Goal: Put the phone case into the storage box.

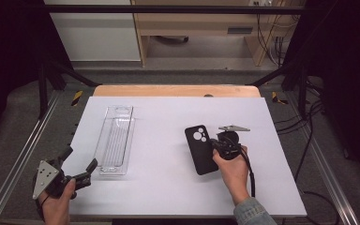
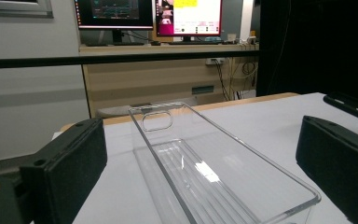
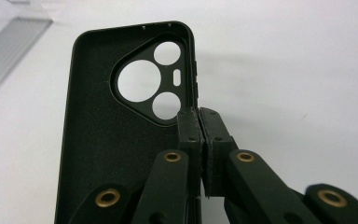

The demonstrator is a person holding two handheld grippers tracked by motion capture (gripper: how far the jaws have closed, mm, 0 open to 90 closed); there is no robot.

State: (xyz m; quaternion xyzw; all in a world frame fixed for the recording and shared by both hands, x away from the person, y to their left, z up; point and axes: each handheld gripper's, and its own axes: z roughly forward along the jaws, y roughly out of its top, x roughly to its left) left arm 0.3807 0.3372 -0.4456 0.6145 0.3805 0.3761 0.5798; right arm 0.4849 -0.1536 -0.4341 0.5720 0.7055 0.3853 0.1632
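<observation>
A black phone case [image 1: 200, 149] with round camera cut-outs is held just above the white table, hollow side up. My right gripper [image 1: 215, 149] is shut on the case's right side wall; in the right gripper view the case [image 3: 107, 135] stretches away to the left of my right gripper [image 3: 198, 114], whose jaws pinch that thin wall. A clear plastic tray [image 1: 116, 139] lies lengthwise at the left of the table. My left gripper [image 1: 78, 164] stands open just in front of the tray's near end; in the left gripper view the tray [image 2: 242, 154] lies beyond the wide-apart jaws.
The white table top [image 1: 168, 187] ends at a wooden strip at the back. Metal frame rails [image 1: 23, 150] run along both sides, with cables [image 1: 309, 140] on the floor at the right. Monitors and a desk [image 2: 168, 46] stand beyond the table.
</observation>
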